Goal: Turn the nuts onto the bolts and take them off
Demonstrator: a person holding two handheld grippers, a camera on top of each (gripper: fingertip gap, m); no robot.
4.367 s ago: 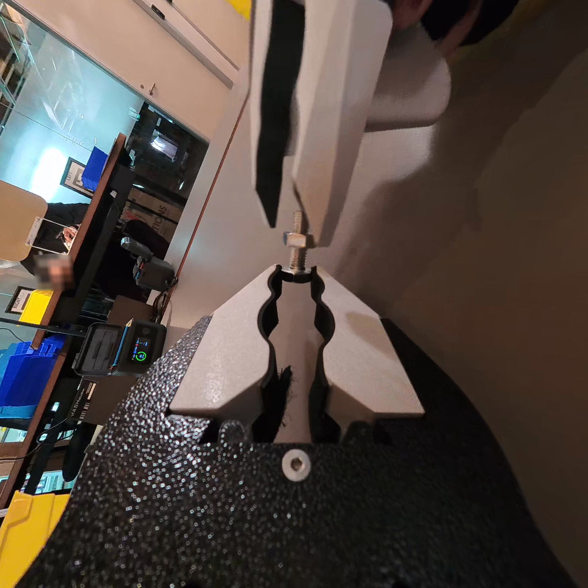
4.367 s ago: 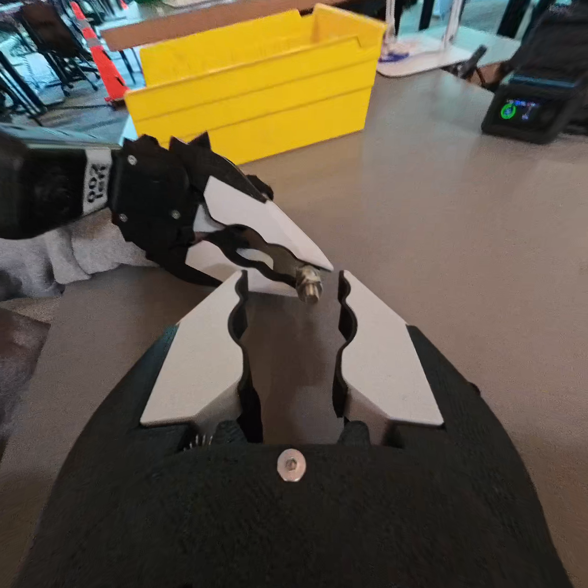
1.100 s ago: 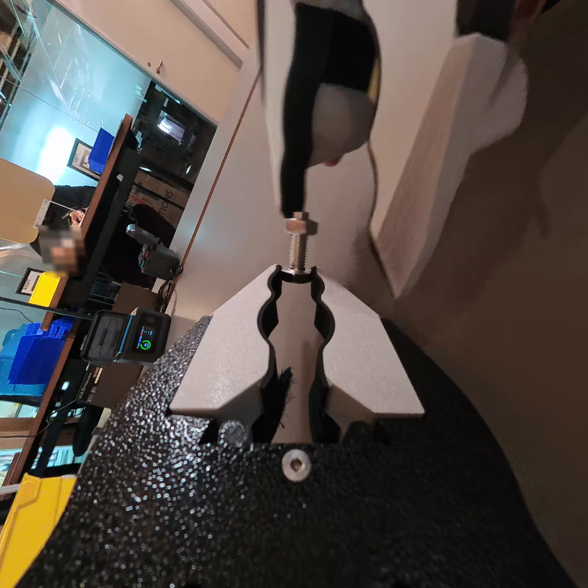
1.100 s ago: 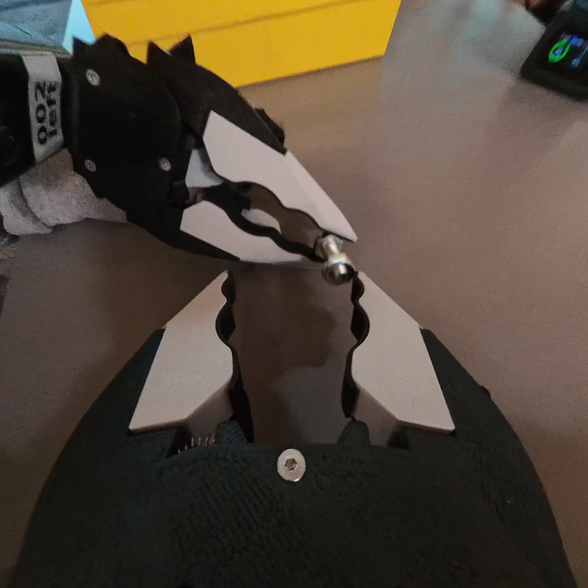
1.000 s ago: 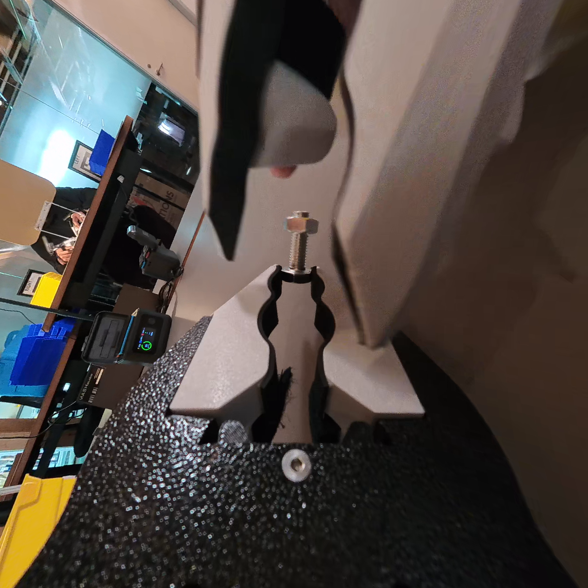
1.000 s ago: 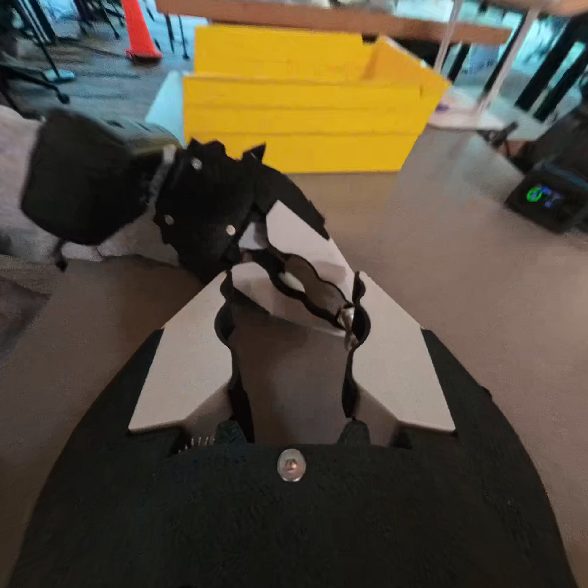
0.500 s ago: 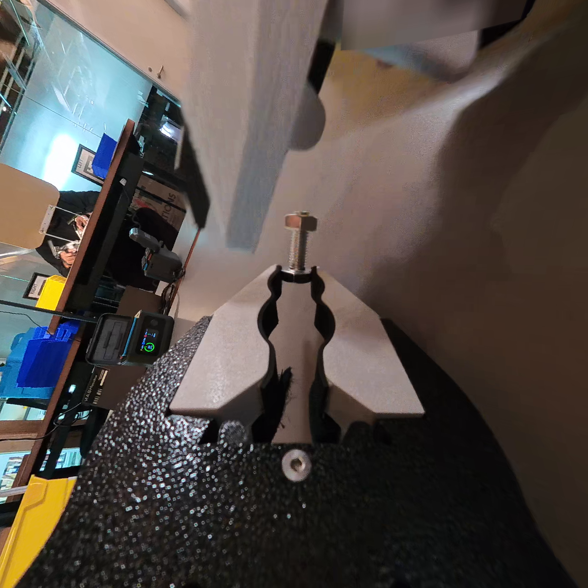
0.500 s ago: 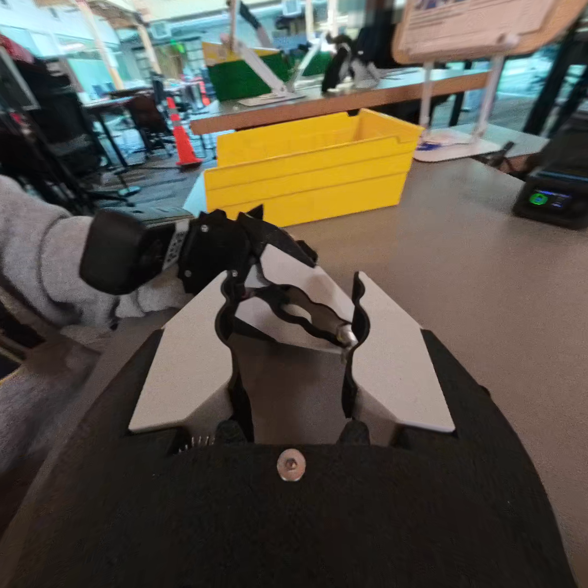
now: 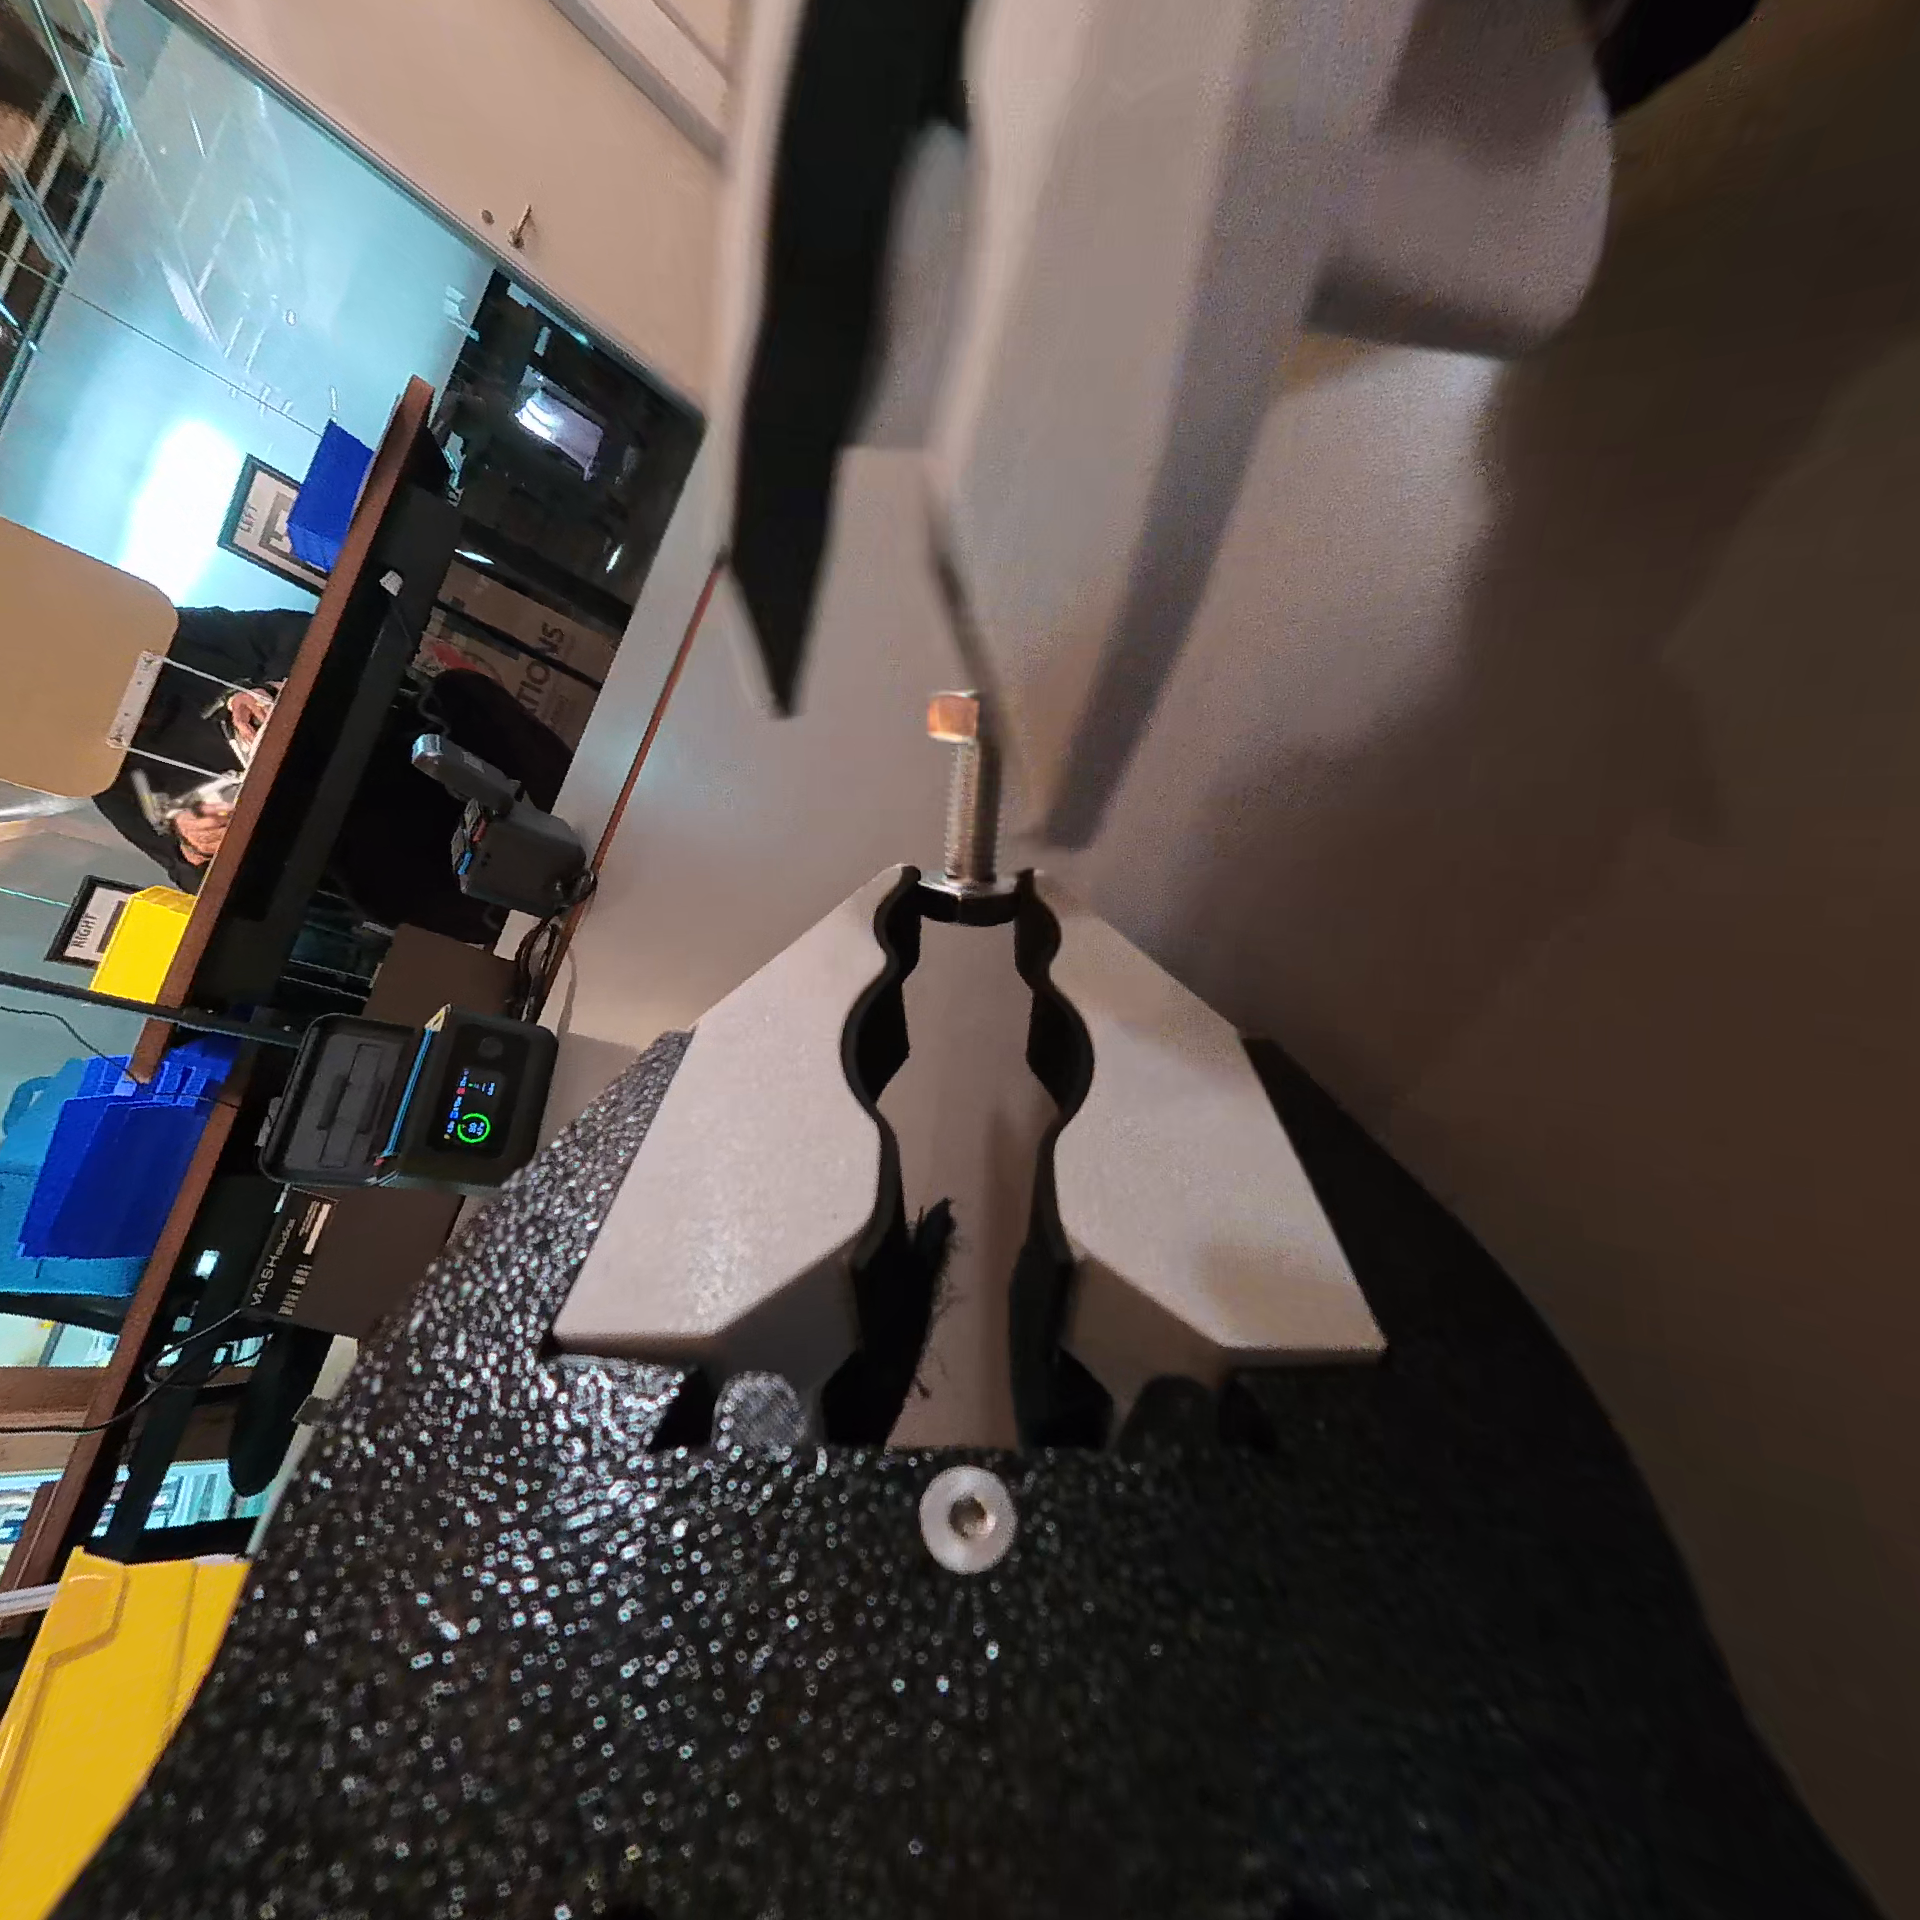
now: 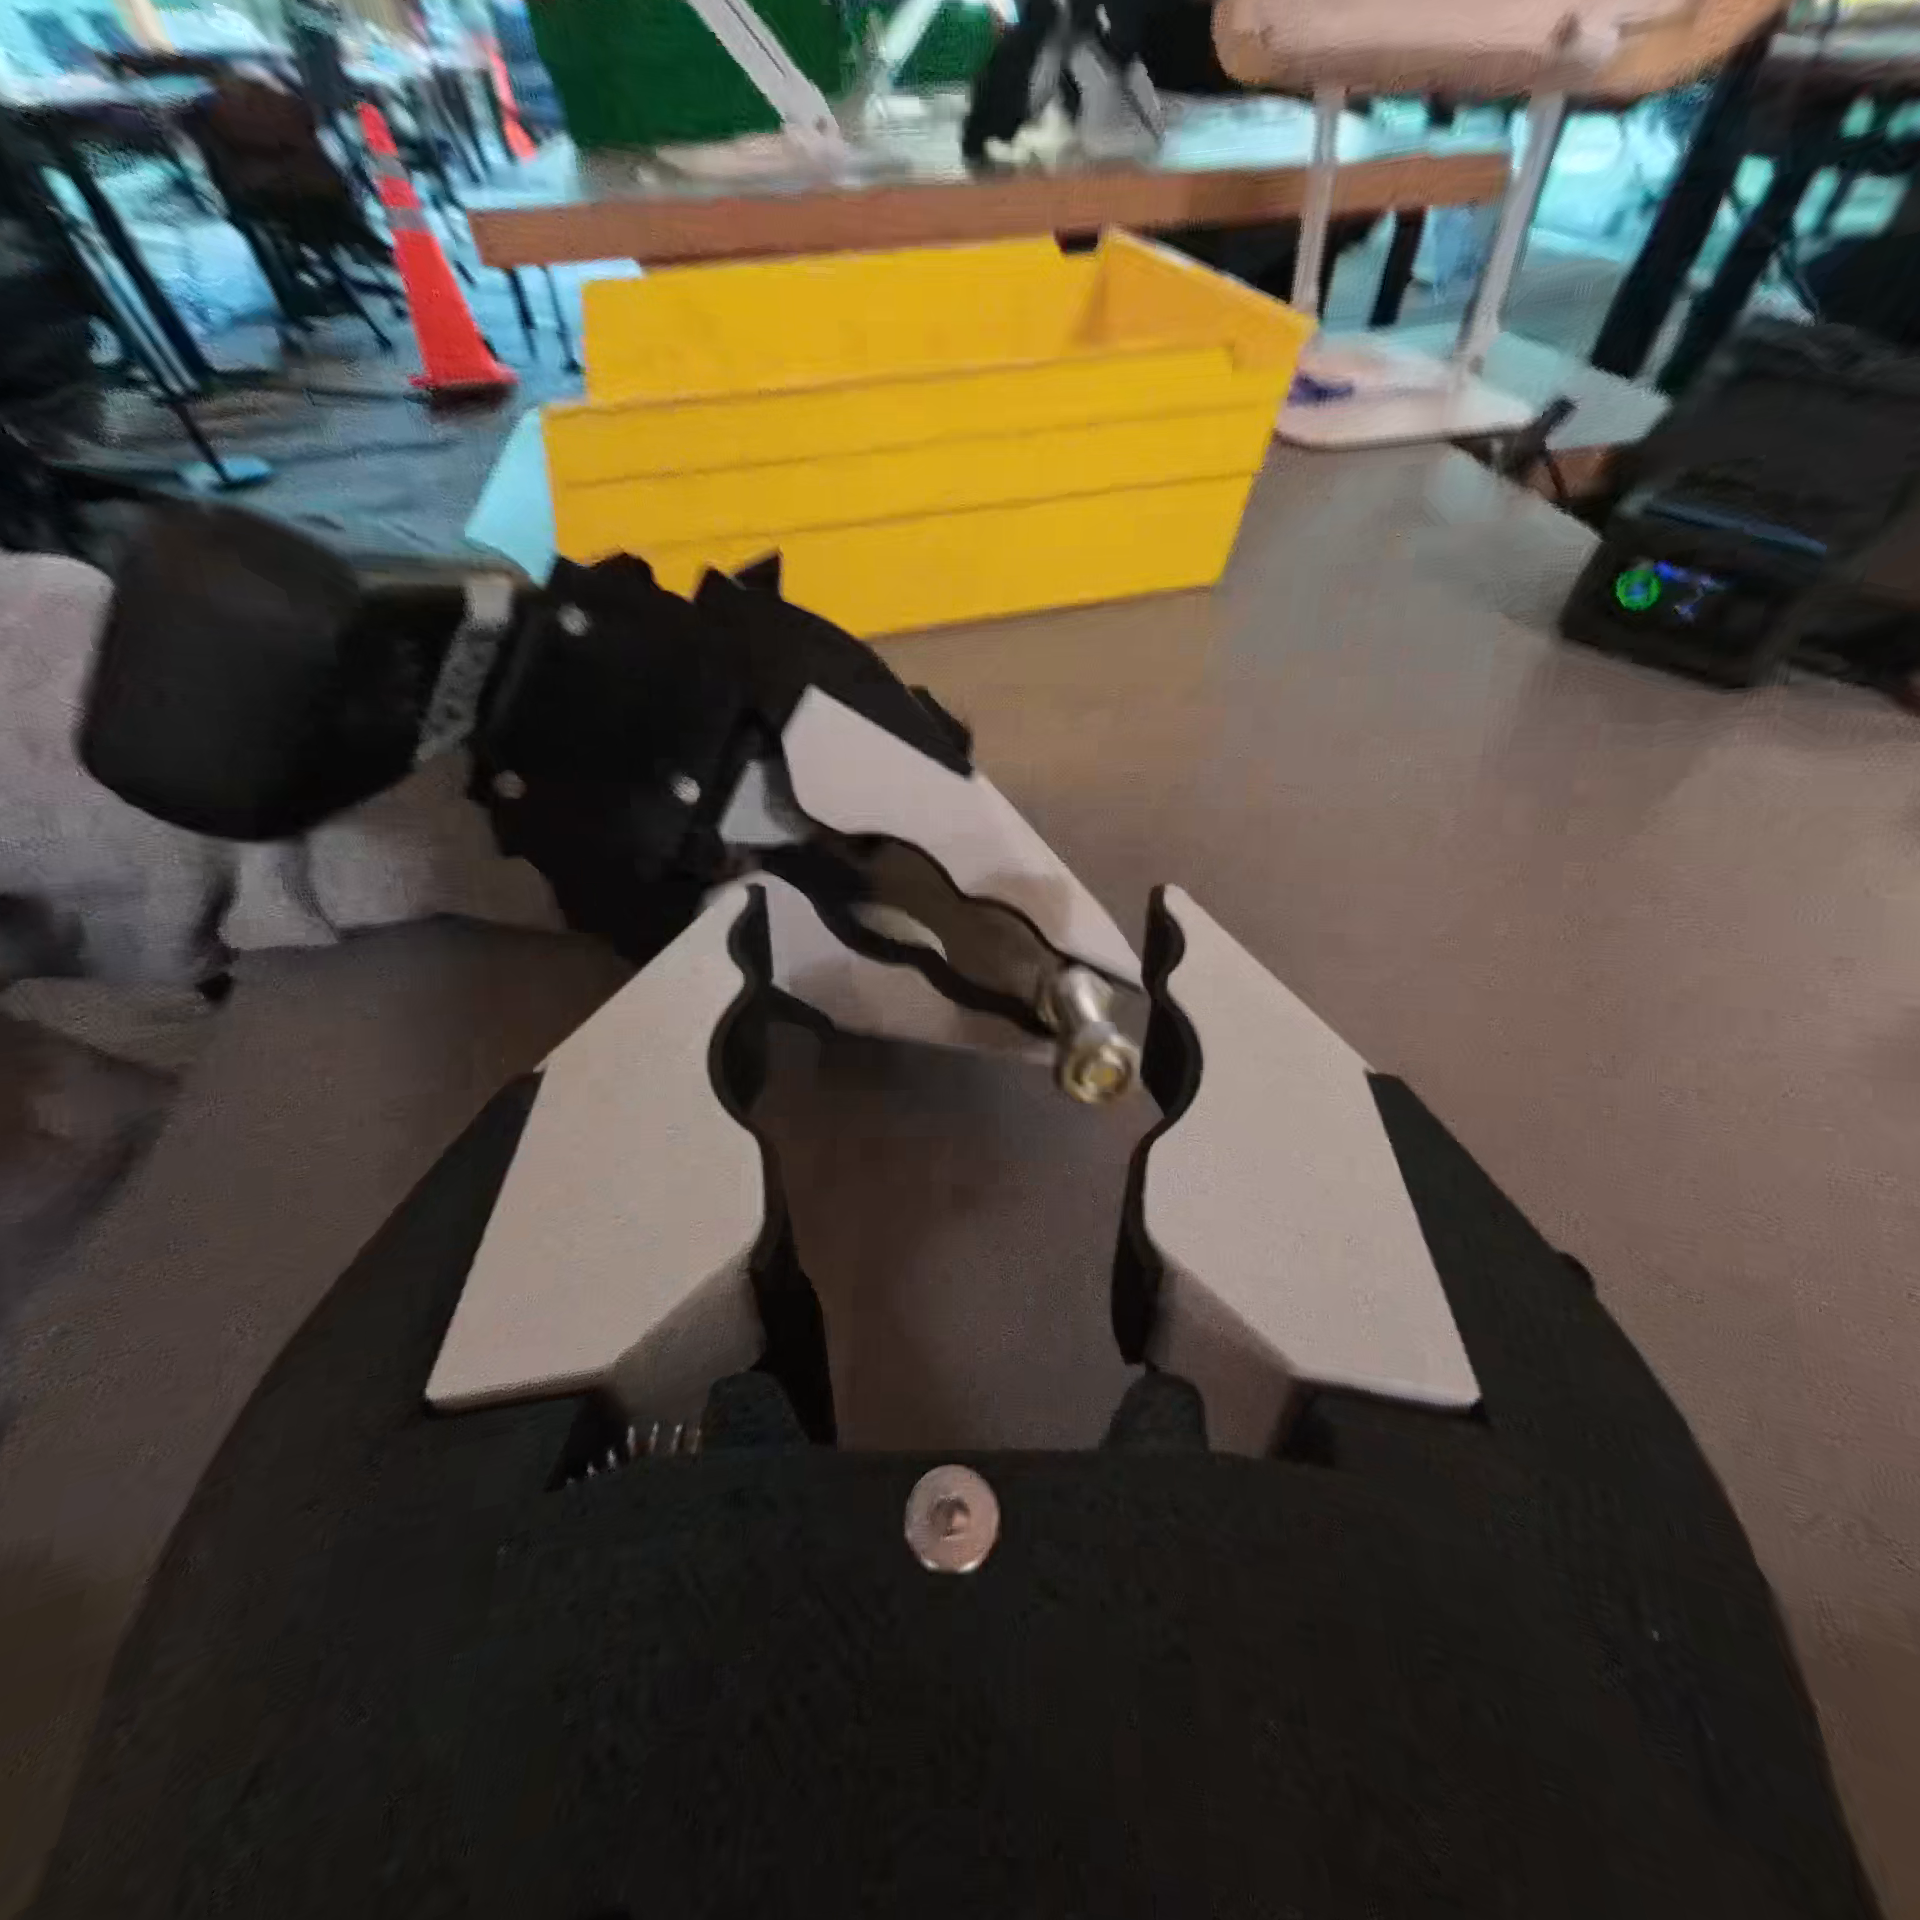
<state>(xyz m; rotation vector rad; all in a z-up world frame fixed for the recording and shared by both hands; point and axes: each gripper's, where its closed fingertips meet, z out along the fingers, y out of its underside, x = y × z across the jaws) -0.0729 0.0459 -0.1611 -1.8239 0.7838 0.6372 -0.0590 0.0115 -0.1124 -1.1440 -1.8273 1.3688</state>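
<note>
My left gripper (image 9: 966,896) is shut on the head of a steel bolt (image 9: 966,810). The shaft sticks out past the tips, with a nut (image 9: 954,717) at its far end. My right gripper (image 10: 956,920) is open. Its two grey fingers (image 9: 1143,520) straddle the nut end of the bolt. In the right wrist view the left gripper (image 10: 1039,987) comes in from the left, and the bolt (image 10: 1075,1013) and nut (image 10: 1093,1075) lie just inside my right finger (image 10: 1247,1091), not clamped.
Both grippers are over a brown table (image 10: 1455,935). A yellow bin (image 10: 914,447) stands at the back and a black device with a lit screen (image 10: 1683,603) at the right, also in the left wrist view (image 9: 416,1101). A grey sleeve (image 10: 62,779) is at the left.
The right gripper swung away from the nut and tilted, then came back with its fingers on either side of the nut. The left gripper and the bolt stayed still.
</note>
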